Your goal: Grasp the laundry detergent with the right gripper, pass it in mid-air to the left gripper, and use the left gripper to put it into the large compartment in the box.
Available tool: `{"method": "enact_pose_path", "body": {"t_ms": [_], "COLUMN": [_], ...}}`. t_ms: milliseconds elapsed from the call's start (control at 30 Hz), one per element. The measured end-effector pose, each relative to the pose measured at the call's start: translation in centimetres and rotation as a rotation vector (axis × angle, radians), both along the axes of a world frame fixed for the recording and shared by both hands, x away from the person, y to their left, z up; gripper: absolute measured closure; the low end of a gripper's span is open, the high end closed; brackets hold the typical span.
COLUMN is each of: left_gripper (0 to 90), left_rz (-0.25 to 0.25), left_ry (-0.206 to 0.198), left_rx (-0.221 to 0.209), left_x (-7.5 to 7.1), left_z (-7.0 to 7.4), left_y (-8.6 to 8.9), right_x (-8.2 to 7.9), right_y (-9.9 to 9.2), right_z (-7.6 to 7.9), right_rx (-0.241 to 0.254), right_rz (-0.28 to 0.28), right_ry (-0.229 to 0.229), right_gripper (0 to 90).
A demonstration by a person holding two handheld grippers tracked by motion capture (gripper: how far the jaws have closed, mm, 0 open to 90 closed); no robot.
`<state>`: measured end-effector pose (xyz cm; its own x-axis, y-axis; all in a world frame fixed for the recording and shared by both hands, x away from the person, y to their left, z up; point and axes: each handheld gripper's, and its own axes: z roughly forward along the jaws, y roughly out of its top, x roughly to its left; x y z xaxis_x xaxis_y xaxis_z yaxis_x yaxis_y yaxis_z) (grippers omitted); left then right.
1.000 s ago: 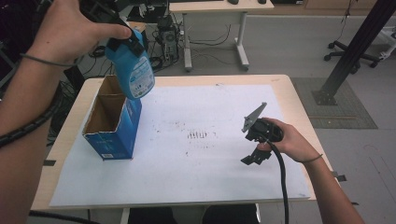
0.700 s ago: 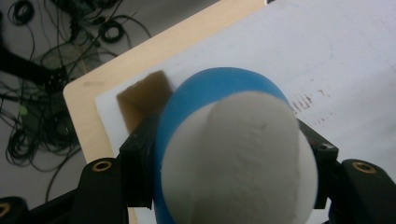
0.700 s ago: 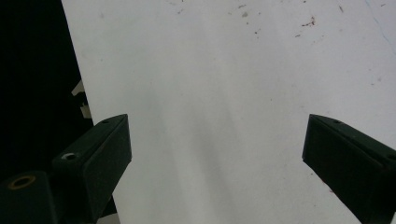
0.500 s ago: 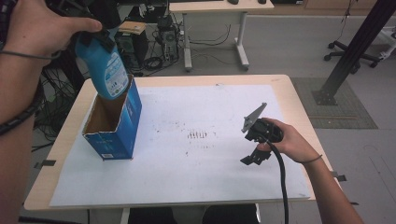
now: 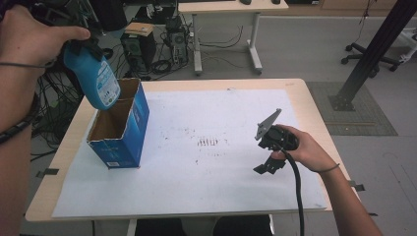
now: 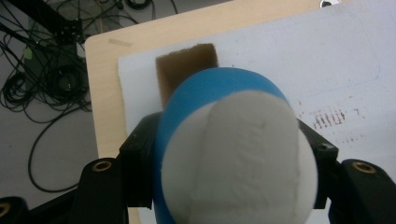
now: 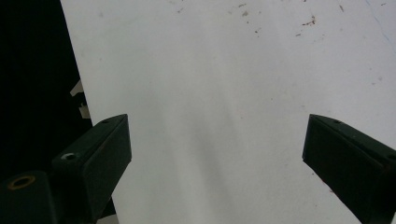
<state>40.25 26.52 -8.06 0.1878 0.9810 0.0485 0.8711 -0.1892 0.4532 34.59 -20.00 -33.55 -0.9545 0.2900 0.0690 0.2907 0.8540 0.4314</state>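
A blue spray bottle (image 5: 96, 81) with a white label hangs tilted in the air over the left rim of an open blue cardboard box (image 5: 129, 132). My left gripper (image 6: 231, 175) is shut on the bottle; its black jaws press both sides, and the bottle's white base faces the camera in the left gripper view. The box's brown inside (image 6: 186, 74) shows just past the bottle. My right gripper (image 5: 269, 156) rests low over the white sheet (image 5: 221, 113) at the table's right side, open with nothing between its fingers (image 7: 100, 149).
The white sheet covers most of the wooden table (image 5: 305, 98) and carries small dark marks (image 5: 209, 142) at its middle. Cables and computer gear (image 5: 162, 44) lie on the floor beyond the far left edge. A black cable (image 5: 297, 196) trails from the right gripper.
The left gripper has carried the bottle leftward, from above the box's middle to over its left rim. The right gripper has stayed where it was.
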Motion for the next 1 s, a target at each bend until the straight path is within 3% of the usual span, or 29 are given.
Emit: {"method": "enact_pose_path", "body": {"t_ms": [600, 667, 767, 933, 1000], "left_gripper": [37.6, 37.7, 37.6, 37.6, 37.6], "left_rz": [0.013, 0.021, 0.021, 0.024, 0.024], "left_ry": [0.02, 0.028, 0.028, 0.048, 0.048], "left_rx": [-0.006, -0.007, -0.007, -0.006, -0.006], "left_x": [0.3, 0.3, 0.3, 0.5, 0.5], "left_z": [-2.1, -3.0, -3.0, -4.7, -4.7], "left_y": [0.8, 1.0, 1.0, 1.3, 1.3], "right_x": [0.0, 0.0, 0.0, 0.0, 0.0], "right_y": [0.0, 0.1, 0.2, 0.2, 0.2], "right_z": [0.1, 0.1, 0.1, -0.1, -0.1], "right_rx": [-0.004, -0.005, -0.005, -0.008, -0.007], "right_rz": [0.002, 0.002, 0.003, 0.005, 0.001], "right_ry": [-0.002, -0.001, 0.002, 0.003, 0.005], "right_gripper": [7.9, 7.9, 7.9, 7.9, 7.9]}}
